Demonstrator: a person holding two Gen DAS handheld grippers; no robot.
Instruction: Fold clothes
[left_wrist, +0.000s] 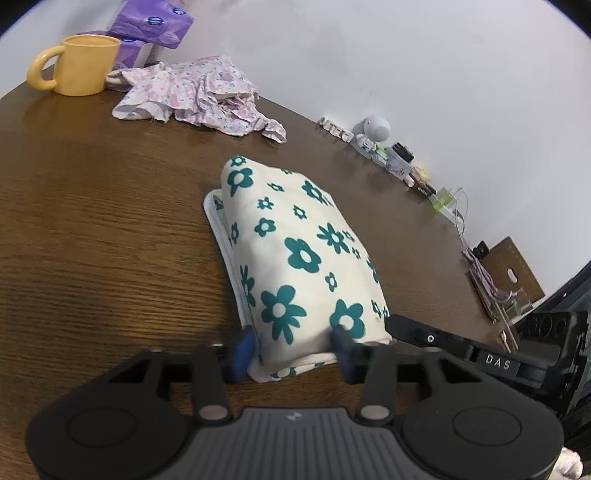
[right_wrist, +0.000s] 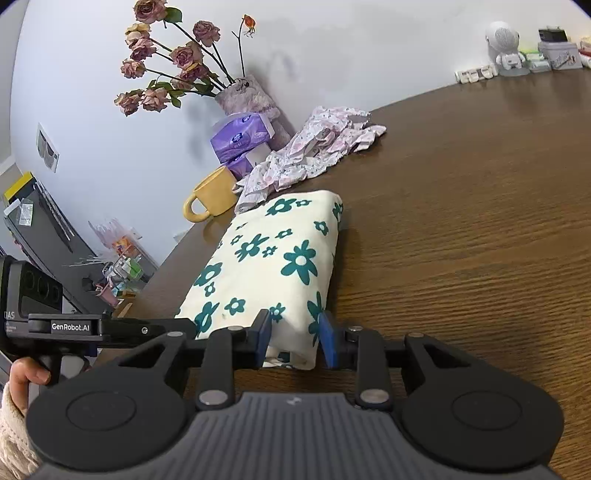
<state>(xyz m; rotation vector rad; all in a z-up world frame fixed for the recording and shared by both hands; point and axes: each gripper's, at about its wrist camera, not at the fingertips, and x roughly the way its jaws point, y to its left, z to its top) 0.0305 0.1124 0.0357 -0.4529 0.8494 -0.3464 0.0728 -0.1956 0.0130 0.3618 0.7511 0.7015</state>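
Note:
A folded cream cloth with teal flowers (left_wrist: 295, 251) (right_wrist: 266, 258) lies as a thick rectangle on the brown wooden table (left_wrist: 92, 221). My left gripper (left_wrist: 291, 347) is at its near end, and its blue fingers (left_wrist: 242, 347) are shut on the left part of that end. My right gripper (right_wrist: 295, 336) is shut on the near right corner of the same cloth. Each gripper shows from the side in the other's view, touching the cloth. A crumpled pink floral garment (left_wrist: 192, 96) (right_wrist: 314, 147) lies unfolded further back.
A yellow mug (left_wrist: 81, 64) (right_wrist: 210, 195) and purple tissue packs (left_wrist: 155, 26) (right_wrist: 240, 136) stand by the pink garment. A vase of dried roses (right_wrist: 243, 99) leans at the wall. Small trinkets (left_wrist: 373, 133) line the table's far edge. A person's hand (right_wrist: 22, 376) grips the left handle.

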